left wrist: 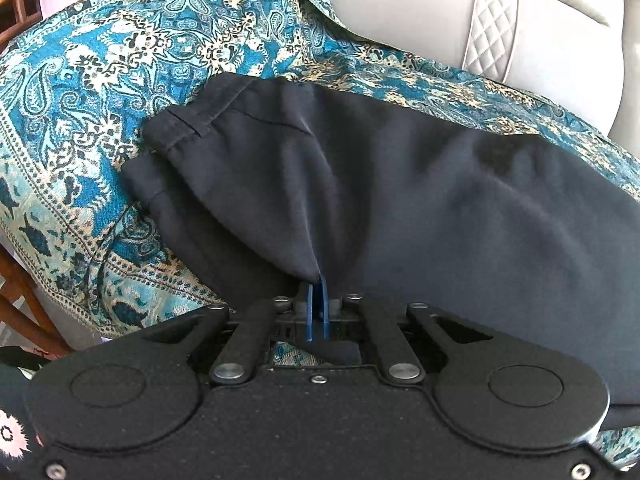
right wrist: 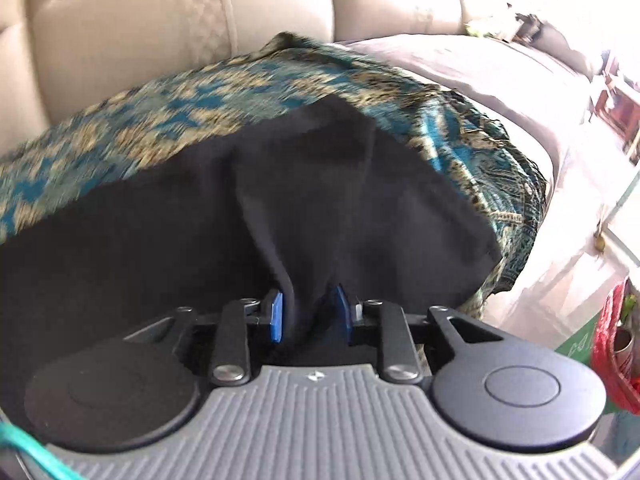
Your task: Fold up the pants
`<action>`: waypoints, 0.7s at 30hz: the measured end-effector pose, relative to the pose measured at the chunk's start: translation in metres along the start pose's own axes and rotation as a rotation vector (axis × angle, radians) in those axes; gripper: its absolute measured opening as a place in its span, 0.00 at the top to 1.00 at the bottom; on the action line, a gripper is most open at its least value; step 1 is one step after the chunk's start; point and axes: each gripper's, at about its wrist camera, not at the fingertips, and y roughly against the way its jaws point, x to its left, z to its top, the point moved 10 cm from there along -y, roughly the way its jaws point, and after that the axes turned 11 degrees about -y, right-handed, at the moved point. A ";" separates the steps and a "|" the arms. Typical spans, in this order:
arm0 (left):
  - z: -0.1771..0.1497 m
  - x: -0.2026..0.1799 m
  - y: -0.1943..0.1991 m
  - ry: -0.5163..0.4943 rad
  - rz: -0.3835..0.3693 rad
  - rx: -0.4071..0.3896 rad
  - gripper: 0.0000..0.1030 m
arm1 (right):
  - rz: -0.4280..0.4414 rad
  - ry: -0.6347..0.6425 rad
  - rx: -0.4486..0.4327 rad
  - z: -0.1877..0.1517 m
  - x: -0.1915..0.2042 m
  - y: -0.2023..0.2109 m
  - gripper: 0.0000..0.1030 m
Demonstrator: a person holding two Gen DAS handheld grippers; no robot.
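Observation:
Black pants lie on a teal paisley cloth spread over a sofa. In the left wrist view the waistband end points to the upper left. My left gripper is shut on a pinched fold of the near edge of the pants. In the right wrist view the pants spread left and away over the cloth. My right gripper has its blue pads a little apart with a bunch of the black fabric clamped between them.
The beige leather sofa back rises behind the cloth and also shows in the right wrist view. A pale lilac sheet covers the seat to the right. A red bag is at the far right. A wooden chair stands at the left.

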 end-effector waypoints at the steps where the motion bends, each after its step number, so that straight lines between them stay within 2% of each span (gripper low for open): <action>1: 0.000 0.000 0.000 -0.001 -0.001 0.000 0.95 | -0.009 -0.024 -0.001 0.005 -0.006 -0.003 0.57; 8: 0.000 0.000 -0.001 -0.016 0.009 0.003 0.94 | -0.050 -0.183 0.017 0.023 -0.051 -0.019 0.57; 12: 0.001 0.000 -0.002 -0.024 0.008 0.005 0.94 | -0.033 -0.248 0.026 0.027 -0.072 -0.021 0.57; 21: 0.001 -0.001 -0.003 -0.028 0.006 0.005 0.93 | -0.071 -0.300 -0.006 0.046 -0.096 -0.022 0.54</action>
